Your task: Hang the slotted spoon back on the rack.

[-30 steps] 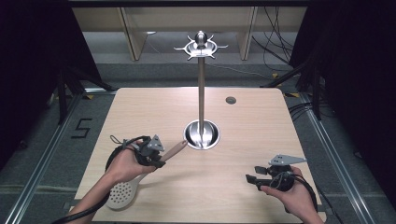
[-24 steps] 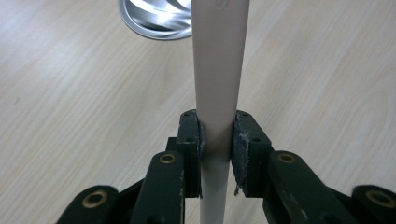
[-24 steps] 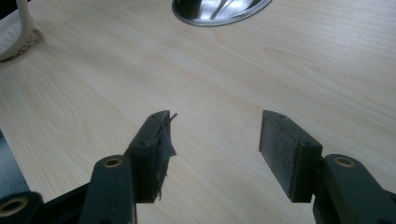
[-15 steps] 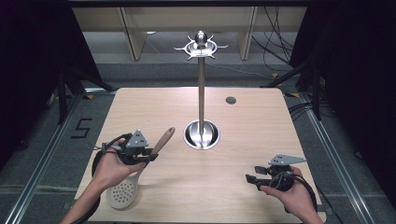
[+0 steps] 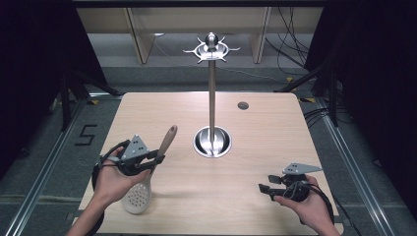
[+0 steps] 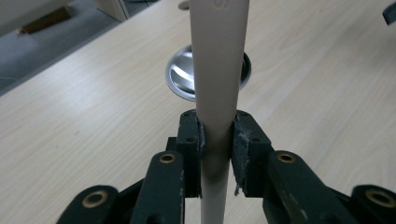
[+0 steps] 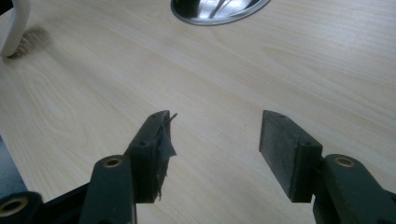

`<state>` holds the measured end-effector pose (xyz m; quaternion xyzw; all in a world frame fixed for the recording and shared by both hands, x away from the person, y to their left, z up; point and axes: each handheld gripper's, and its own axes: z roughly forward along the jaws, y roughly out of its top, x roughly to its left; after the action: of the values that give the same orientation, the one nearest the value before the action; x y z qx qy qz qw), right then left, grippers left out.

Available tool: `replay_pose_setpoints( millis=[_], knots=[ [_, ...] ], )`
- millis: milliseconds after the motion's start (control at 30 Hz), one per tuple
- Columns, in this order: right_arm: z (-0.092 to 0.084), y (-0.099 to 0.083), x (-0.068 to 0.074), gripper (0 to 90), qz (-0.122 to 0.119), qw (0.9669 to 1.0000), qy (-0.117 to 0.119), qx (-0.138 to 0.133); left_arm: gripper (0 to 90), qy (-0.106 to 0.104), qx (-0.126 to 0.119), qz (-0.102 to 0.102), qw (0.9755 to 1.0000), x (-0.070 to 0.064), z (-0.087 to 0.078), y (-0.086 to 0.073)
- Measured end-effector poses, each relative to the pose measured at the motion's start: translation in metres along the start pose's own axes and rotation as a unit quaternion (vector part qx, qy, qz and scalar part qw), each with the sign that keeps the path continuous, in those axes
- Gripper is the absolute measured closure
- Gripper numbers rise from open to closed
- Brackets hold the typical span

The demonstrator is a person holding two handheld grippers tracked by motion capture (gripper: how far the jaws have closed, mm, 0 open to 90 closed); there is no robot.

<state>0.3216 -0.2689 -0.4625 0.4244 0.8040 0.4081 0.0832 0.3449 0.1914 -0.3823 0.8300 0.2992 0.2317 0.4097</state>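
Left tongs [image 5: 156, 158]: your pads clamp the skimmer [image 5: 147, 177] by its handle.
Skimmer: near the desk's [image 5: 265, 128] front-left corner, handle tilted up toward the stand [image 5: 212, 142], perforated head low over the desk.
Right tongs [image 5: 264, 189]: wide, nothing between them, near the front-right corner.

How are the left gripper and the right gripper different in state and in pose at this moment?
The left gripper is shut on the skimmer, pads pressing its handle; the right gripper is open with only the table seen between its jaws. In the high view, the left gripper points toward the stand, while the right gripper points left across the table. Both have black jaws and are hand-held.
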Motion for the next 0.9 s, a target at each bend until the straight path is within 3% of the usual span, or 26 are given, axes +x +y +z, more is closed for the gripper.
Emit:
replay_pose_setpoints(
  millis=[67, 100, 167, 200, 233, 333, 500, 533, 733, 833, 867, 900],
  knots=[
    [0.000, 0.000, 0.000, 44.1, 0.002, 1.0000, 0.000, 0.001, 73.9, 0.008, -0.027, -0.012, 0.9995, -0.002, -0.002, 0.000],
    [0.000, 0.000, 0.000, 44.1, 0.000, 1.0000, -0.001, 0.000, 73.9, 0.010, -0.037, -0.009, 0.9992, -0.001, -0.003, 0.001],
    [0.000, 0.000, 0.000, 44.0, 0.002, 1.0000, 0.001, 0.004, 73.9, 0.018, -0.054, -0.029, 0.9980, -0.004, -0.007, 0.001],
    [0.000, 0.000, 0.000, 44.0, 0.002, 1.0000, 0.001, 0.004, 73.9, 0.018, -0.054, -0.029, 0.9980, -0.004, -0.007, 0.001],
    [0.000, 0.000, 0.000, 44.0, 0.002, 1.0000, 0.001, 0.004, 73.9, 0.018, -0.073, -0.028, 0.9968, -0.003, -0.007, 0.001],
    [0.000, 0.000, 0.000, 44.0, 0.002, 1.0000, -0.002, 0.003, 73.9, 0.021, -0.095, -0.036, 0.9946, -0.002, -0.009, 0.002],
    [0.000, 0.000, 0.001, 43.9, 0.008, 0.9999, 0.003, 0.007, 73.9, 0.025, -0.111, -0.049, 0.9923, -0.001, -0.010, 0.008],
    [0.000, 0.000, 0.000, 43.9, -0.001, 1.0000, -0.002, 0.005, 73.9, 0.023, -0.110, -0.043, 0.9928, 0.000, -0.010, 0.010],
    [0.000, 0.000, -0.001, 43.9, 0.001, 1.0000, -0.002, 0.003, 73.9, 0.023, -0.137, -0.045, 0.9893, -0.003, -0.009, 0.025],
    [0.000, -0.001, -0.001, 43.9, 0.005, 1.0000, -0.002, 0.000, 74.0, 0.025, -0.145, -0.044, 0.9881, -0.003, -0.009, 0.033],
    [0.001, -0.001, 0.001, 43.9, 0.021, 0.9998, 0.007, -0.002, 74.0, 0.025, -0.146, -0.044, 0.9880, -0.003, -0.008, 0.036],
    [0.000, 0.000, -0.001, 43.9, 0.005, 1.0000, -0.005, 0.001, 74.0, 0.027, -0.147, -0.045, 0.9877, -0.003, -0.009, 0.038]
  ],
)
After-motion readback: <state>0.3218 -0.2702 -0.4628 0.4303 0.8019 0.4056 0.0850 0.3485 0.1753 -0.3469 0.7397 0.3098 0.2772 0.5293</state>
